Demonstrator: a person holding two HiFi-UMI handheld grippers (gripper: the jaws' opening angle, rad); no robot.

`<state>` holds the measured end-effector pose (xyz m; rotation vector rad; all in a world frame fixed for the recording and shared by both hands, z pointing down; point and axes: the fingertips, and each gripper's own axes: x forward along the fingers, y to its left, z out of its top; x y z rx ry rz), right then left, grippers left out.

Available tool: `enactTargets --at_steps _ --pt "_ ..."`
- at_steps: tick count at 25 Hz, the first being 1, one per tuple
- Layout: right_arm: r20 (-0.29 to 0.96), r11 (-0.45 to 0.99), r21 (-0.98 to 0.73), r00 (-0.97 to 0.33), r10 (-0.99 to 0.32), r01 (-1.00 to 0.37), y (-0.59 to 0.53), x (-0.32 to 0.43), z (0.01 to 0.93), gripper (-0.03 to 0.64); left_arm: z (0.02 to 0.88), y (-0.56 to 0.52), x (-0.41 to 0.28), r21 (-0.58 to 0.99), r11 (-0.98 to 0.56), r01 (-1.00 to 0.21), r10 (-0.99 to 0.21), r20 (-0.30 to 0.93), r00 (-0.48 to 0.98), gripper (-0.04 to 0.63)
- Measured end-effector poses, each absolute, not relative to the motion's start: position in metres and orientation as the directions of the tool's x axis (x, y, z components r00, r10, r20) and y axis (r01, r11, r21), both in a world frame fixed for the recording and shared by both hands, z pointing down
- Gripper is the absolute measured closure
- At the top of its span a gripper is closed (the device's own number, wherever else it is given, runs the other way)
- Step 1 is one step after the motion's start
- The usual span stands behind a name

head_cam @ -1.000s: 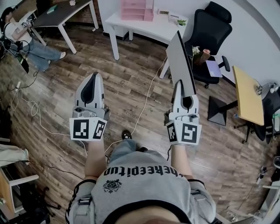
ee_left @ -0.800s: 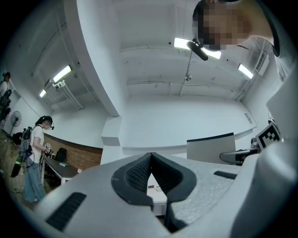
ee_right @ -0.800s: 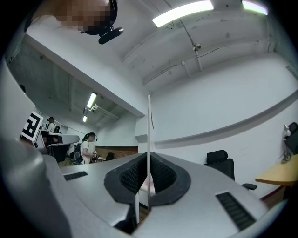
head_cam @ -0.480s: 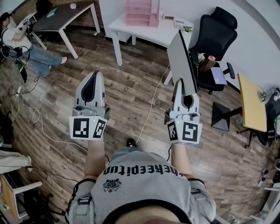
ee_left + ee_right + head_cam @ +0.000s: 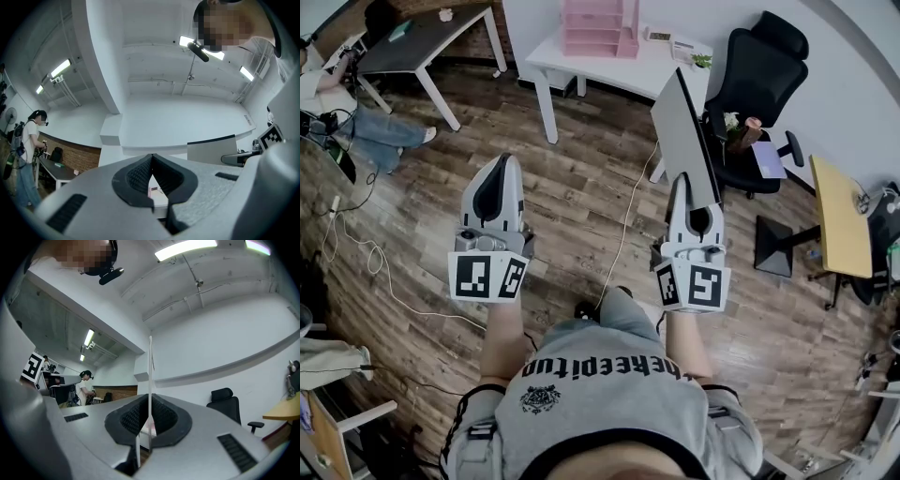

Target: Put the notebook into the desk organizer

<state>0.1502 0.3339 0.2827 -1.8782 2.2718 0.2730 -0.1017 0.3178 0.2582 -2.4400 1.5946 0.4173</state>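
Observation:
The notebook (image 5: 680, 136) is a thin grey slab that stands on edge above the floor, with my right gripper (image 5: 682, 185) shut on its lower end. In the right gripper view the notebook (image 5: 150, 376) shows edge-on as a thin line clamped between the dark pads. My left gripper (image 5: 501, 164) is held level beside it at the left, jaws closed tip to tip with nothing between them (image 5: 151, 157). The pink desk organizer (image 5: 600, 26) stands on a white table (image 5: 628, 64) by the far wall, well ahead of both grippers.
A black office chair (image 5: 755, 70) stands right of the white table, a dark table (image 5: 422, 33) at far left with a seated person (image 5: 352, 112) near it. A yellow desk (image 5: 832, 216) is at right. Cables (image 5: 623, 216) run over the wooden floor.
Both grippers keep their pose and grip. The floor and furniture shift slightly in the head view, and the person's foot below has moved forward.

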Motion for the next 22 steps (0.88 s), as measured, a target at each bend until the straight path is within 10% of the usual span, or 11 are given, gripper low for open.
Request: enactTargets --at_steps 22 --pt "-0.277 0.216 0.023 -0.214 -0.937 -0.976 0.140 0.158 0.269 0.607 0.247 0.140 -0.103 -0.009 -0.349 -0.937 -0.874 -0.358 0.329 0.592"
